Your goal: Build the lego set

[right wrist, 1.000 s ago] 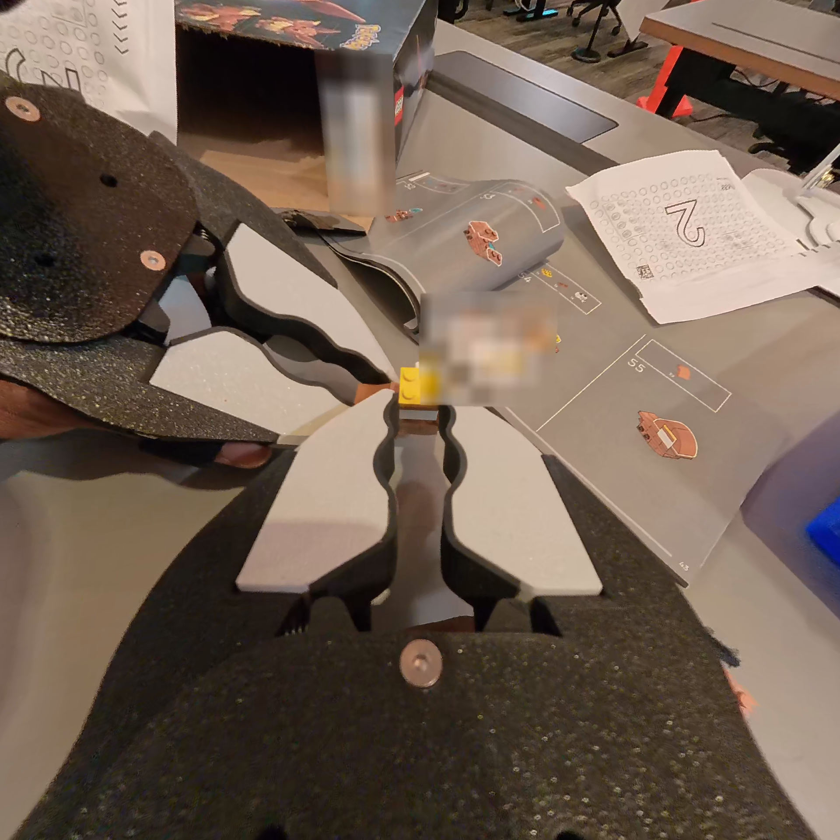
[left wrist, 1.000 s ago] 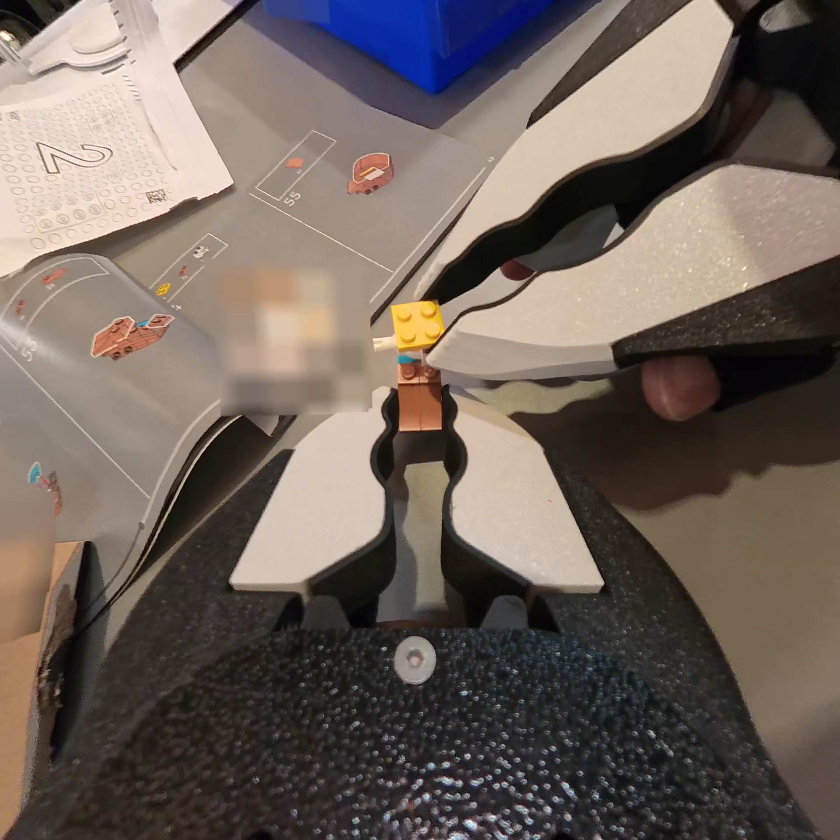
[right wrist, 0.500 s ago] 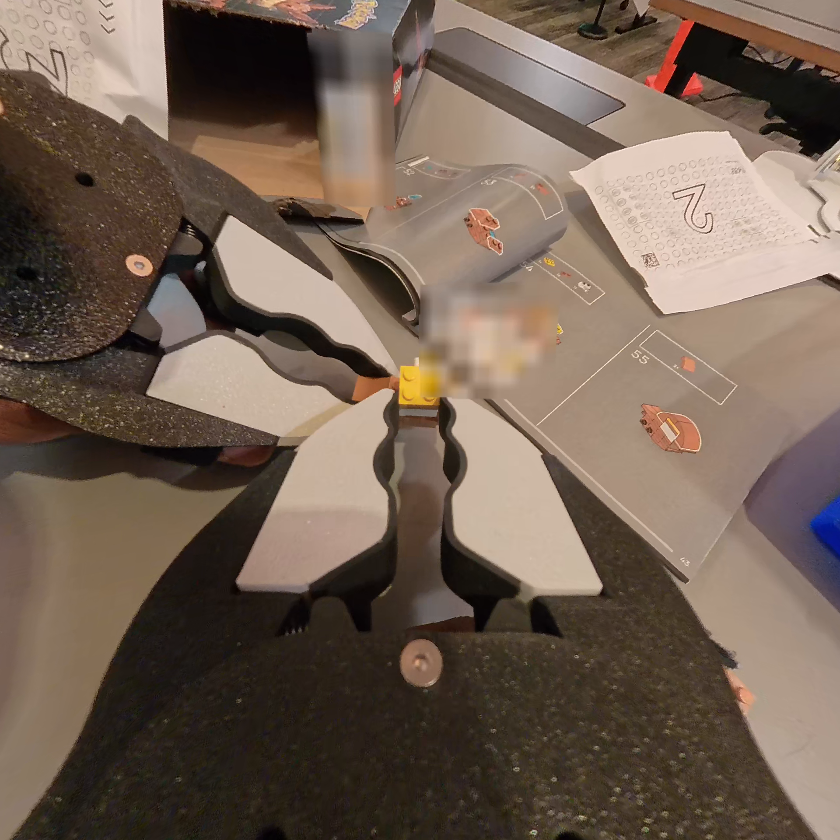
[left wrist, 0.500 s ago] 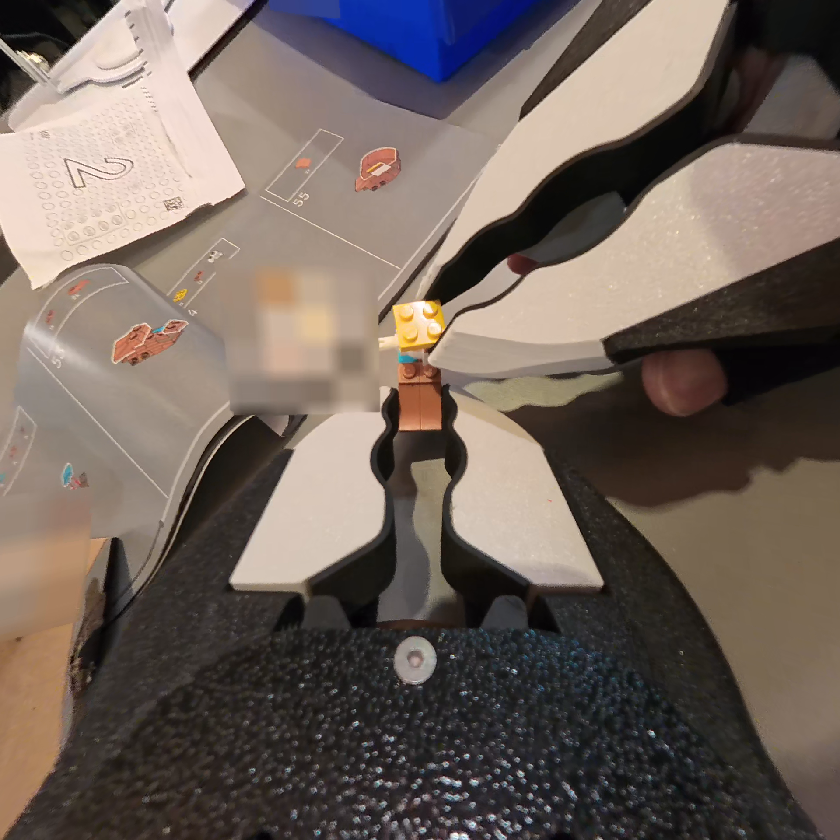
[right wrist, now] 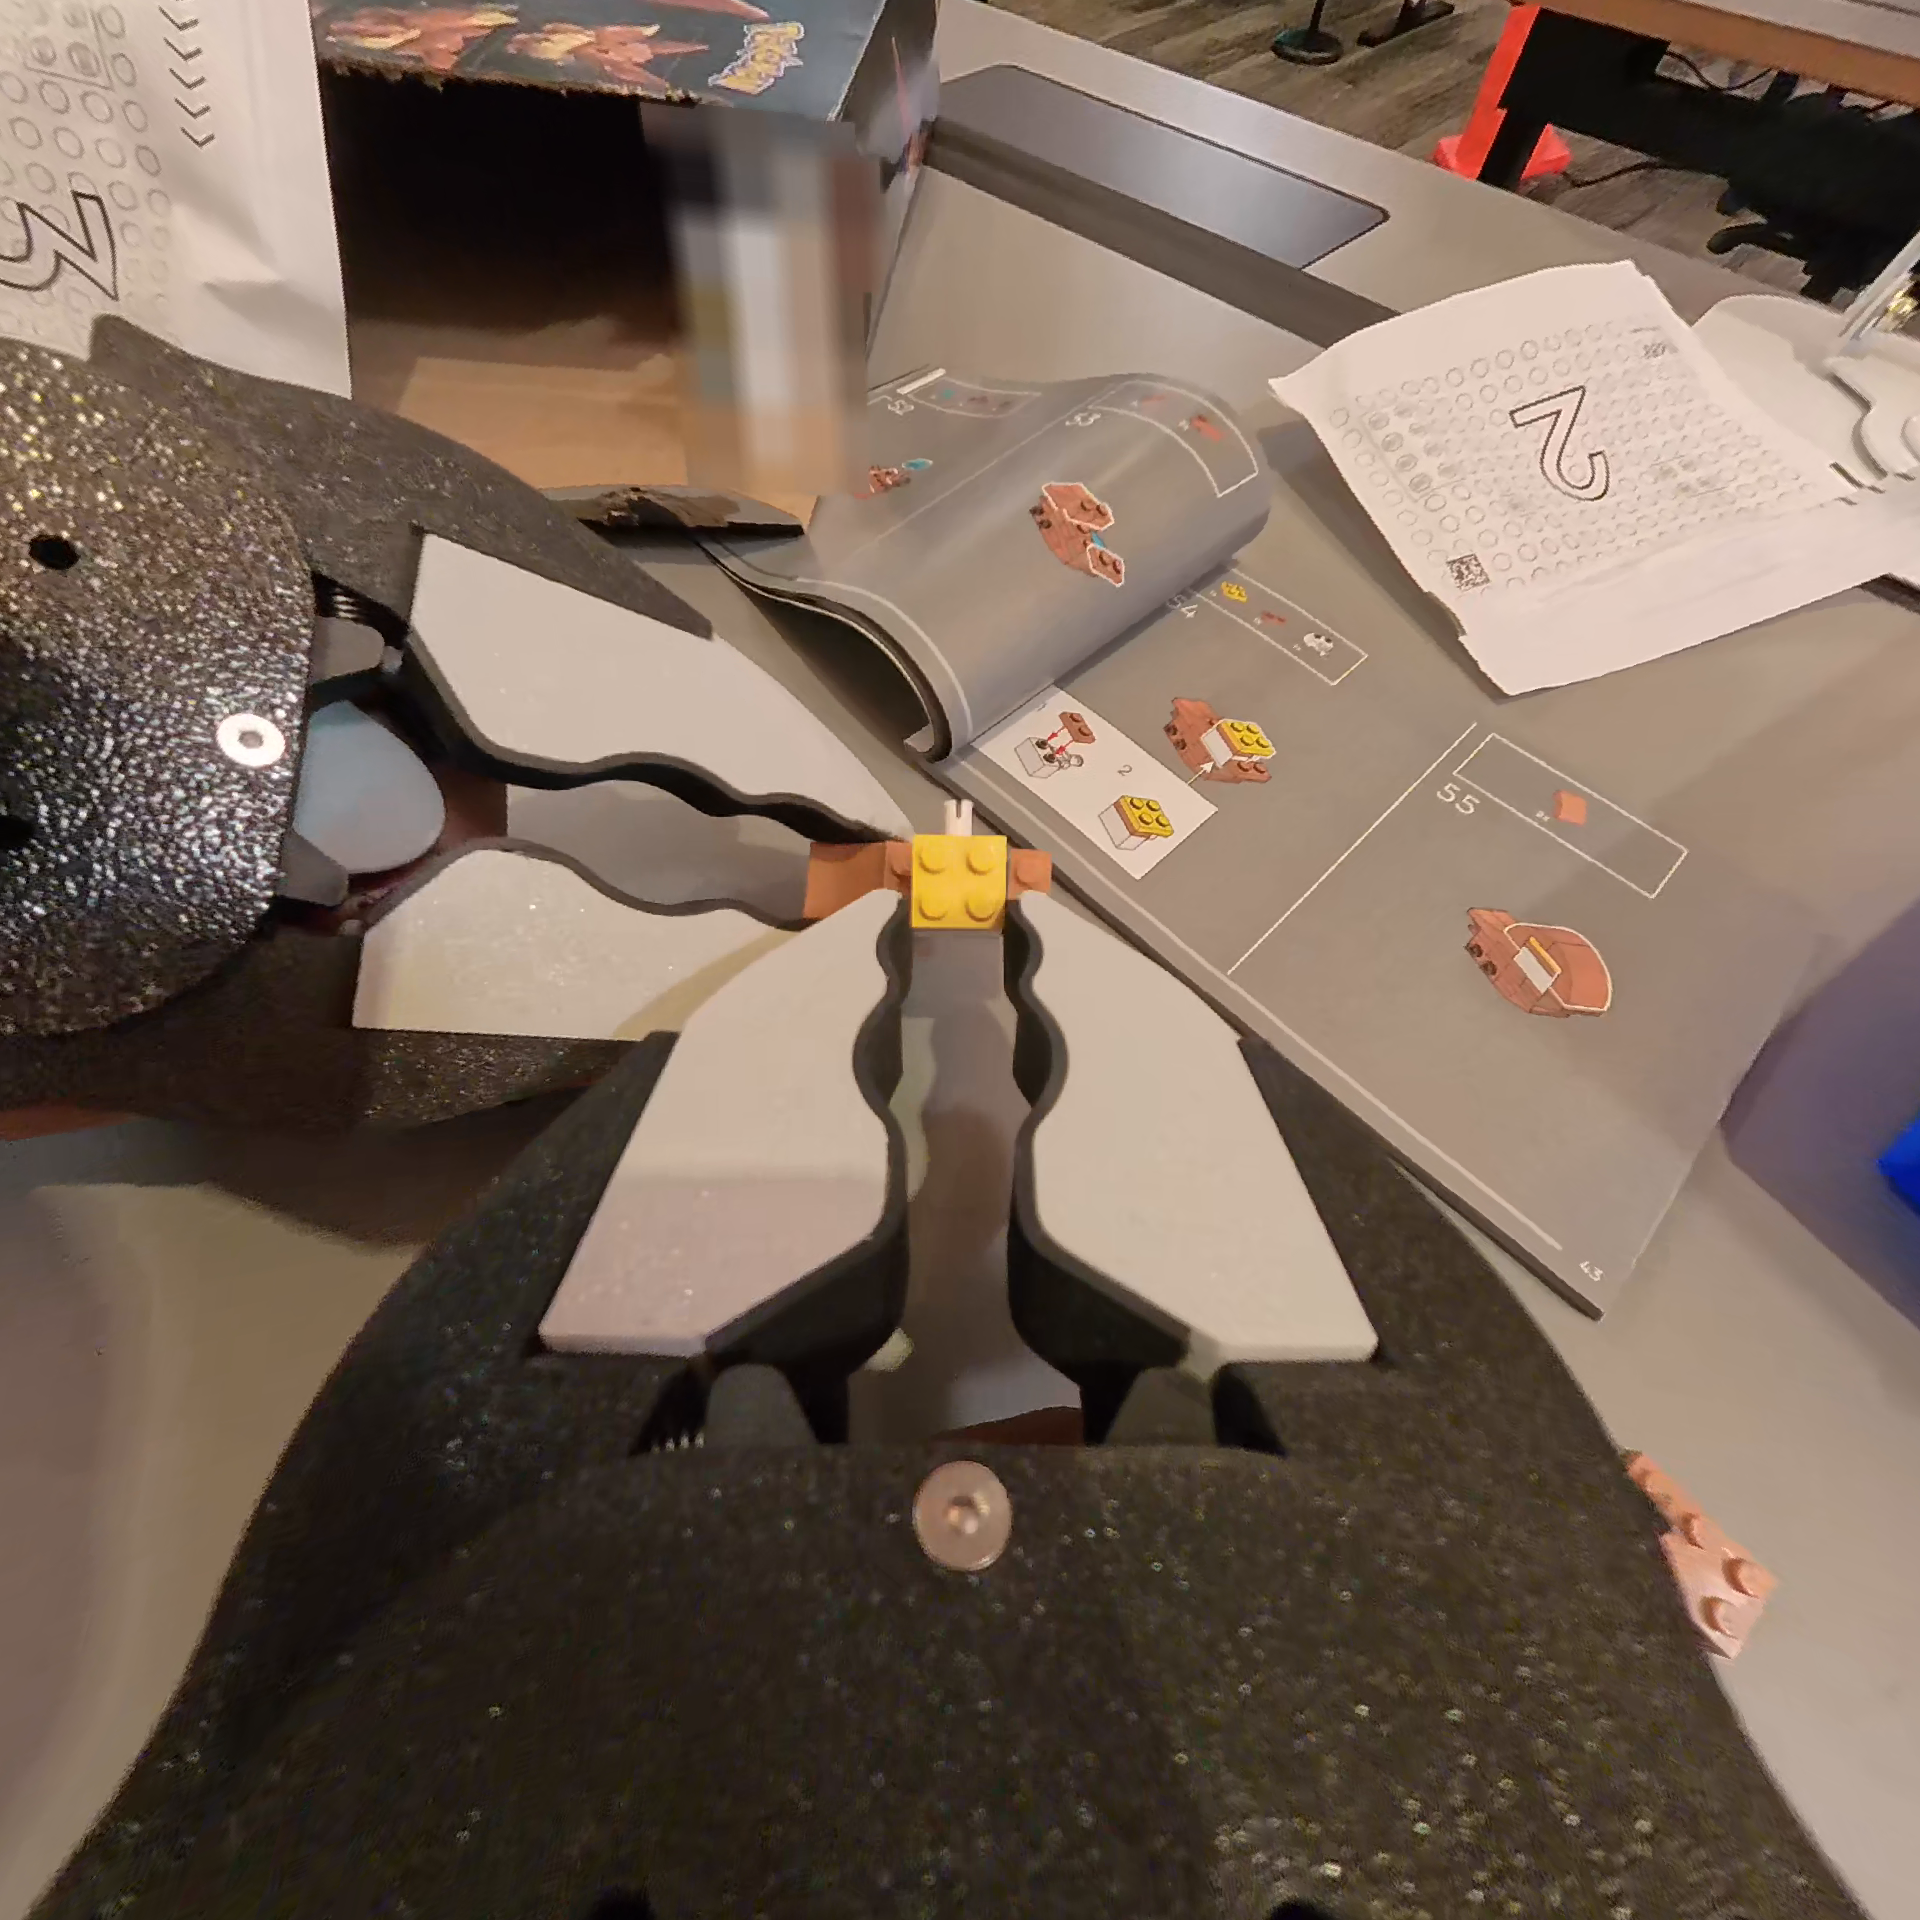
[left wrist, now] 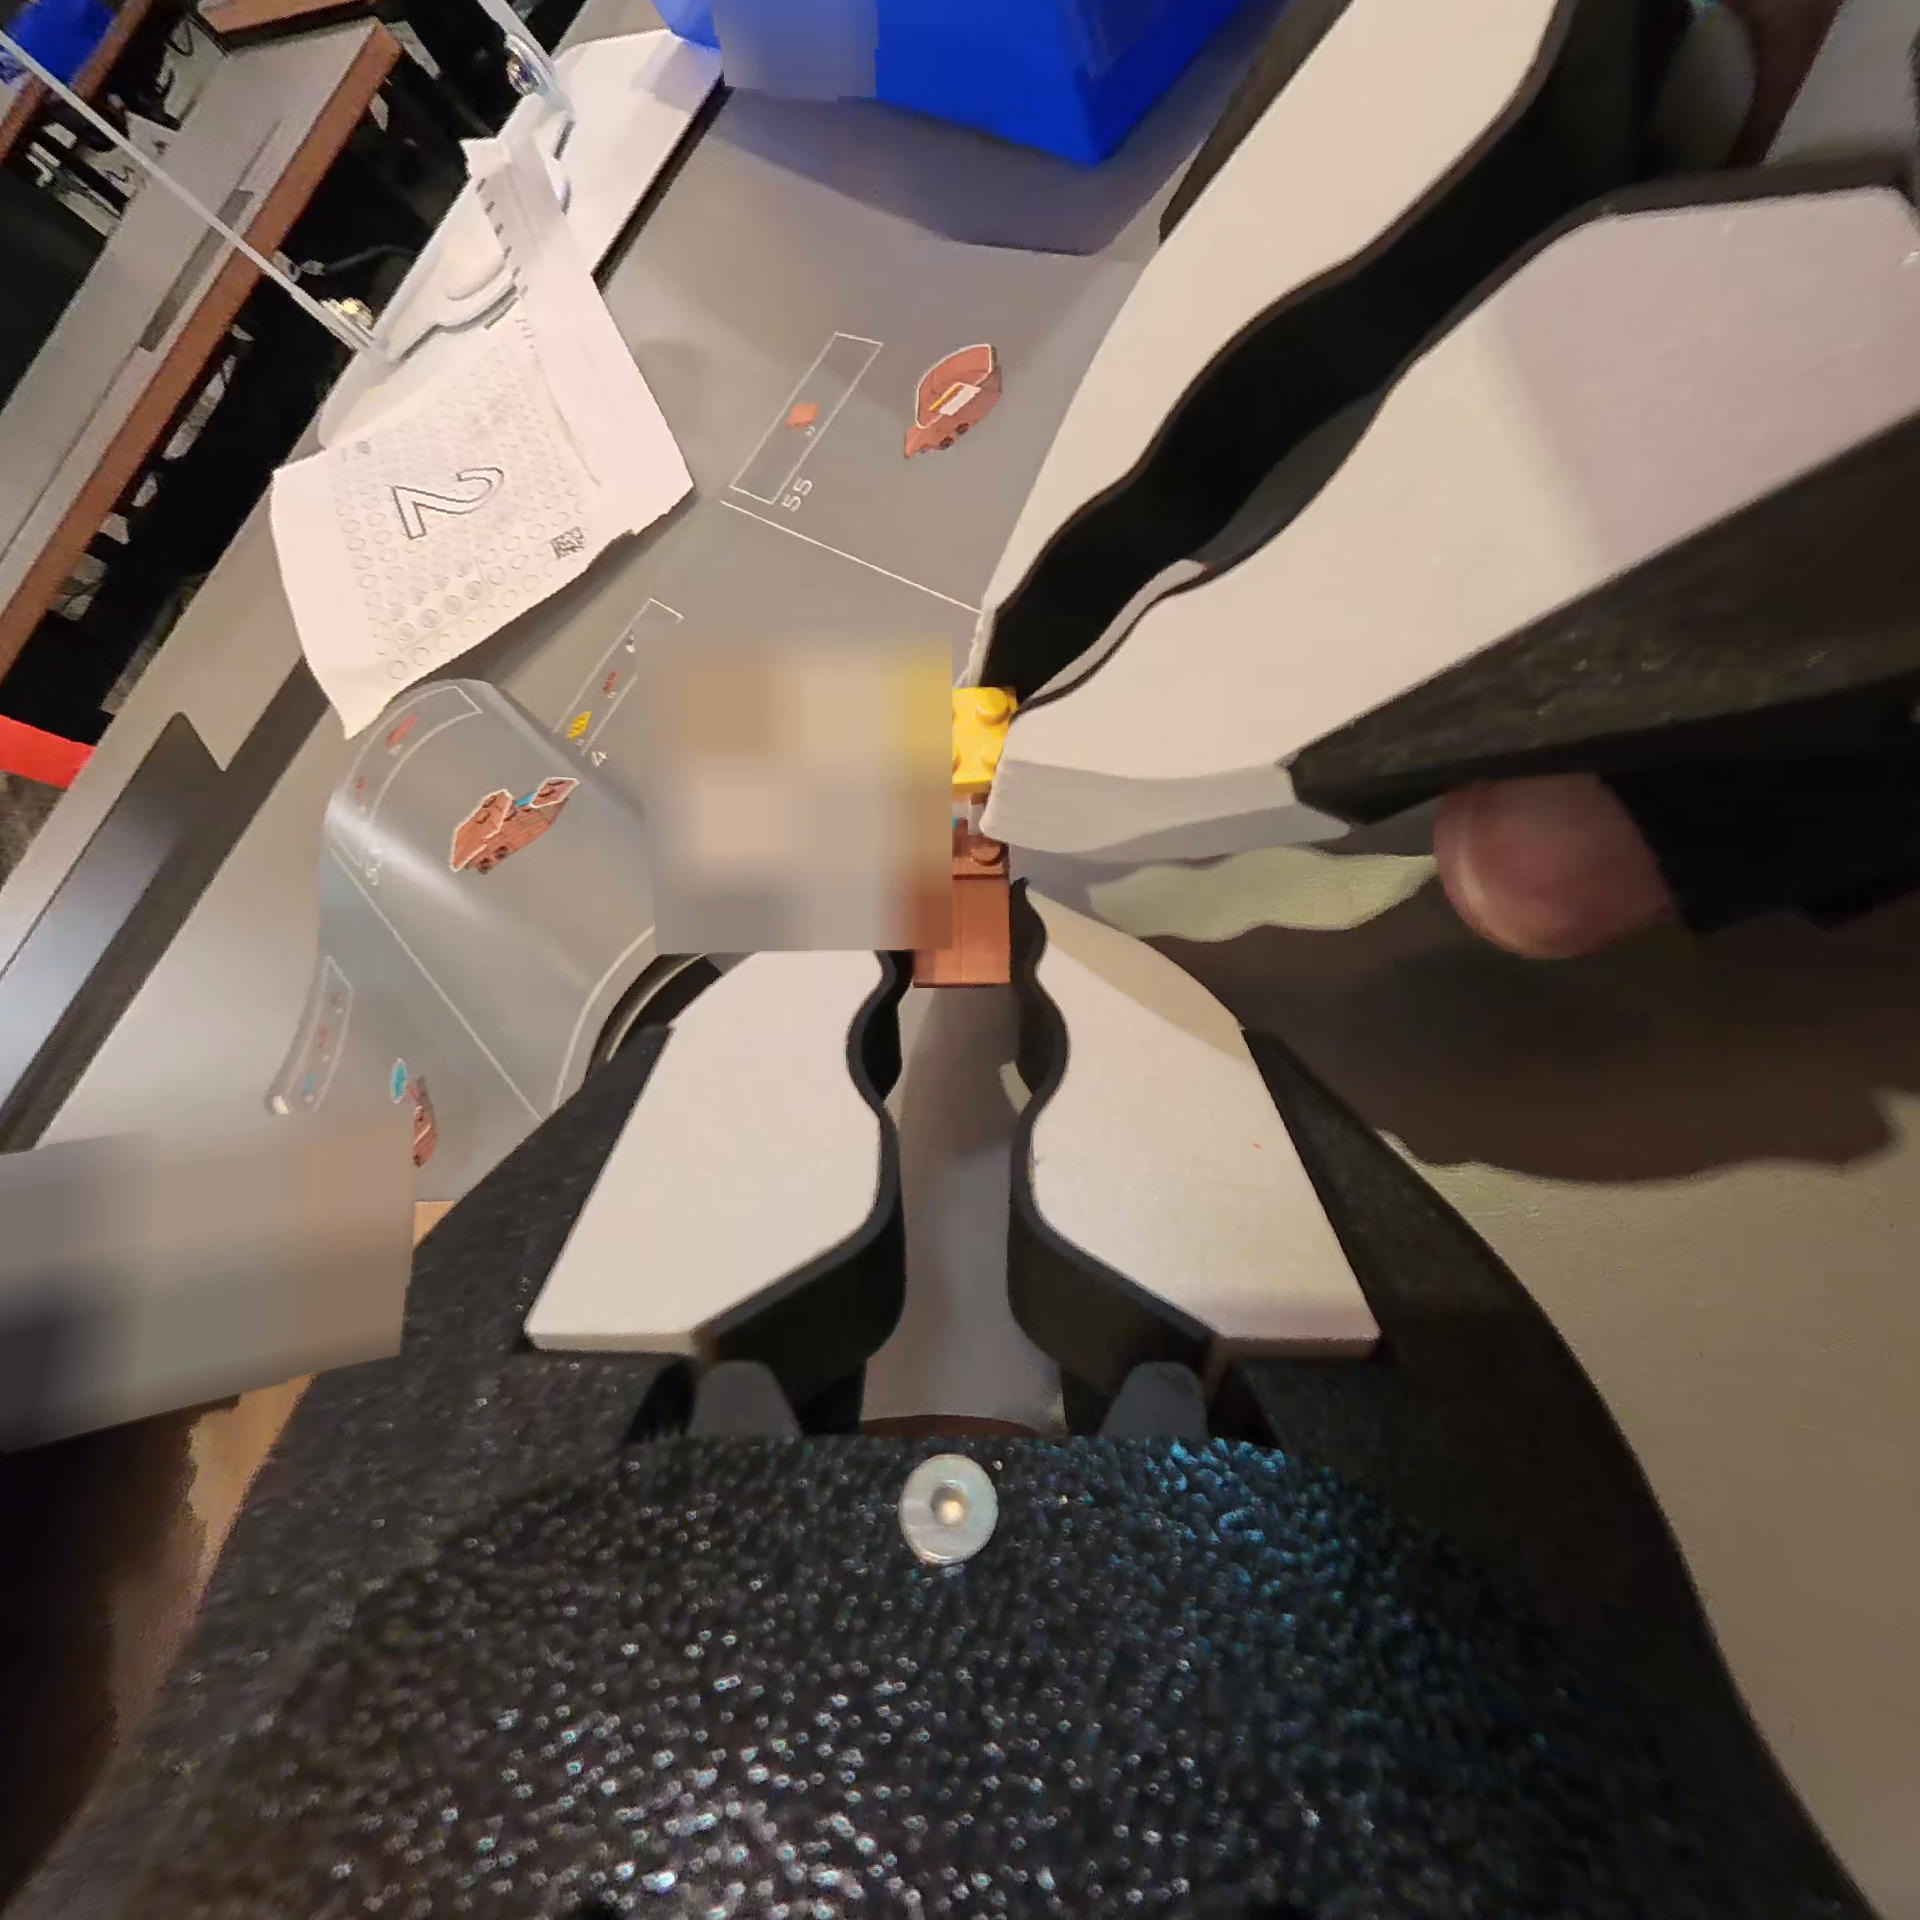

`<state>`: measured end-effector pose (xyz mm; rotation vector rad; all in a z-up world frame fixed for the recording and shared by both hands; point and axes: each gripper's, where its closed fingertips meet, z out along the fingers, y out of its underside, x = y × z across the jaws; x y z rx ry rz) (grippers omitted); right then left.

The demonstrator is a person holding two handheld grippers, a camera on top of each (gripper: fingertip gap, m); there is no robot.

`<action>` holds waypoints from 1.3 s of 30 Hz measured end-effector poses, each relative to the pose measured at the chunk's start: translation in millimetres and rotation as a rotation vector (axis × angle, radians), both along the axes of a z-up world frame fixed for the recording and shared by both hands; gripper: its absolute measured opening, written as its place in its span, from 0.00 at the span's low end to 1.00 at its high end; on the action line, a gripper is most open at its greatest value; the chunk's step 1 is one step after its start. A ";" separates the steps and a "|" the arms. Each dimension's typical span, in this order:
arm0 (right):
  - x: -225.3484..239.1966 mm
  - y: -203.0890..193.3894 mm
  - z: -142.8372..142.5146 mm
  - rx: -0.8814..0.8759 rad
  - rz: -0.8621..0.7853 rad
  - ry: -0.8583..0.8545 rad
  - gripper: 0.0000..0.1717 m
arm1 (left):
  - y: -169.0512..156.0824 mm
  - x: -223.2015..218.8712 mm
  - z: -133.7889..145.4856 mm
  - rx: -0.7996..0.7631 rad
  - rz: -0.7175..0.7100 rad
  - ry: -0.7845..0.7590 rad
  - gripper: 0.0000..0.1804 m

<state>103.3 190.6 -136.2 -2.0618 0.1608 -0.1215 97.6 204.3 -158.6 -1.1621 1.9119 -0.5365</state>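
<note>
Cardboard box [right wrist: 540,260] lies open on its side at the back of the grey bench [right wrist: 208,1351]; its inside is dark and nothing in it can be made out. A blue bin [left wrist: 997,73] stands at the far edge in the left wrist view, contents hidden. An open grey booklet [right wrist: 1351,935] lies flat on the bench, one leaf curled over, with a white paper bag [right wrist: 1579,468] beyond it and another bag [right wrist: 135,187] leaning by the box. A loose brown piece [right wrist: 1704,1558] lies near the right edge. Beyond the bench there is wood flooring and a red stand.

The left hand-held gripper [left wrist: 961,940] is clenched on the brown brick [left wrist: 977,925], pads against its sides. The right hand-held gripper [right wrist: 958,914] grips the yellow brick [right wrist: 958,881] from both sides. The two bricks are joined and held above the bench, between the two grippers' tips. In the right wrist view the brown brick's long axis runs left to right, the yellow studs face the camera, and a small white peg [right wrist: 957,816] sticks out behind.
</note>
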 end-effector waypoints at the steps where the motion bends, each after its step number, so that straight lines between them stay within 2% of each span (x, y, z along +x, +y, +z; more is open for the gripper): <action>1: 0.1 0.2 0.4 0.003 -0.003 0.003 0.10 | 0.2 0.1 0.5 0.002 0.001 -0.003 0.09; 19: 4.3 3.4 2.8 0.026 -0.071 -0.042 0.09 | 0.0 1.8 11.7 -0.031 0.018 -0.065 0.09; 26: 1.9 4.5 -3.9 -0.015 -0.048 -0.006 0.09 | 6.0 -0.3 -5.0 -0.049 0.025 0.017 0.09; 39: -0.3 9.5 -15.0 -0.093 -0.016 0.008 0.09 | 4.0 -5.7 -13.0 -0.218 0.015 0.103 0.10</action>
